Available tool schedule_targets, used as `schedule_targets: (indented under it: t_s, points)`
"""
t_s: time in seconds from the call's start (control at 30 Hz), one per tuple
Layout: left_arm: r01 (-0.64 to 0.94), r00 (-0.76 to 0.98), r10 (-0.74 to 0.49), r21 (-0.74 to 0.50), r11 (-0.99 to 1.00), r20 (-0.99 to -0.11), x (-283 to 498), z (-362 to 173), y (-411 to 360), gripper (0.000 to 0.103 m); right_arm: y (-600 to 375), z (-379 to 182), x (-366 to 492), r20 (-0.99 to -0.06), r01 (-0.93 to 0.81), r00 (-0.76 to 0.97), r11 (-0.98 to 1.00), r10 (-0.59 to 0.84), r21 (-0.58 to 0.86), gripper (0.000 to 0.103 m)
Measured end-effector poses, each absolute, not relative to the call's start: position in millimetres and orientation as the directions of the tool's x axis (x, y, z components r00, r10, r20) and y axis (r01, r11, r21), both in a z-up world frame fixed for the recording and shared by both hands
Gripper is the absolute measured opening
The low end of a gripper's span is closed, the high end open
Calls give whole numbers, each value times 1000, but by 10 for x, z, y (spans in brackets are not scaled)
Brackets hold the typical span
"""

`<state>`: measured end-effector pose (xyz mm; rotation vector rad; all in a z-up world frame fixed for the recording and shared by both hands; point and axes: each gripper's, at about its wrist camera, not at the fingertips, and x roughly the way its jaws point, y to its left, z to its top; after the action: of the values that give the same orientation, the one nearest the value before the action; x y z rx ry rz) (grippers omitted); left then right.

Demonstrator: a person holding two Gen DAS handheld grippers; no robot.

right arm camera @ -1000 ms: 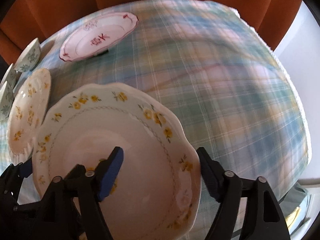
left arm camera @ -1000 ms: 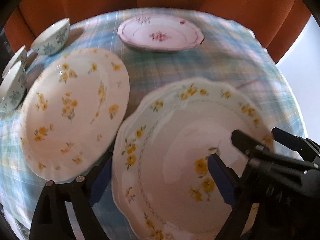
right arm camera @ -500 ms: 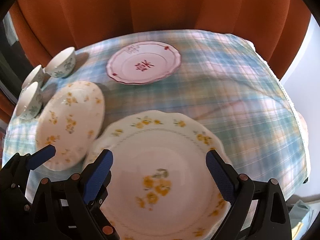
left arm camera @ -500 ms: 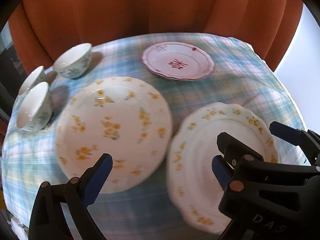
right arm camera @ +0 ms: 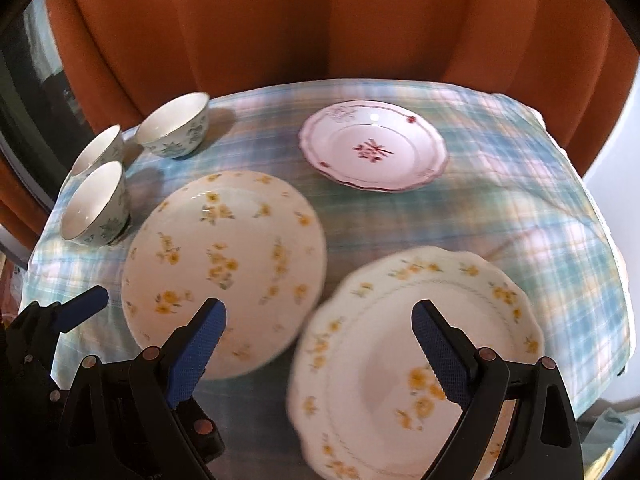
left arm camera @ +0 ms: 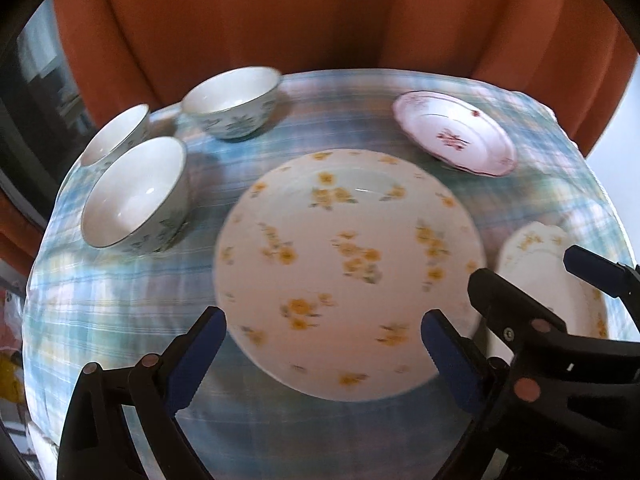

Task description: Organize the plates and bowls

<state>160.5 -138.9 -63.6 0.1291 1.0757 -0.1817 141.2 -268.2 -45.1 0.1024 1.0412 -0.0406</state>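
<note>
Both tongs hover with their blue-padded jaws spread apart and nothing between them: the left tongs [left arm camera: 322, 336] hang over the near rim of the round white plate scattered with yellow flowers [left arm camera: 348, 264], and the right tongs [right arm camera: 318, 334] over the scalloped white plate with a yellow floral border [right arm camera: 420, 356], which lies just right of the round plate, nearly touching it. Taking that round plate as the landmark, a smaller pink-rimmed plate with a red motif at its centre [right arm camera: 374, 146] sits beyond it to the right, well apart, and three white bowls with green leaf patterns sit to its left: one nearest [left arm camera: 136, 194], one behind that [left arm camera: 116, 136], one further back toward the middle [left arm camera: 232, 100]. All rest on the table under a pale blue checked cloth [right arm camera: 500, 208], before an orange curtain [right arm camera: 320, 20]. As far as I can judge, the sorting has scarcely begun: no plate lies on another, no bowl is nested, so all the stacking remains. The scalloped plate's near edge is cut off by the frame and partly covered by the right tongs; both large plates are smeared by motion blur, and the rear bowl is half hidden by its neighbour.
</note>
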Motion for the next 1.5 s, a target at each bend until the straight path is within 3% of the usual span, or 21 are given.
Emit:
schedule_targets:
  t_s: [0.77, 0.83, 1.03, 1.5]
  points:
    - [128, 332, -32, 11, 992, -943, 2200, -1153, -1200, 86, -2551, -1040, 2216, -932, 77, 359, 993, 51, 84, 92]
    - [128, 335, -36, 8, 992, -942, 2181, -1141, -1198, 84, -2533, -1085, 2260, -934, 62, 348, 992, 84, 112, 85]
    - [130, 328, -48, -6, 992, -943, 2081, -1114, -1077, 81, -2492, -1093, 2321, -943, 66, 329, 995, 45, 70, 84]
    - [116, 270, -26, 6, 993, -963, 1622, -1071, -548, 82, -2080, -1065, 1912, -955, 43, 273, 990, 116, 133, 82]
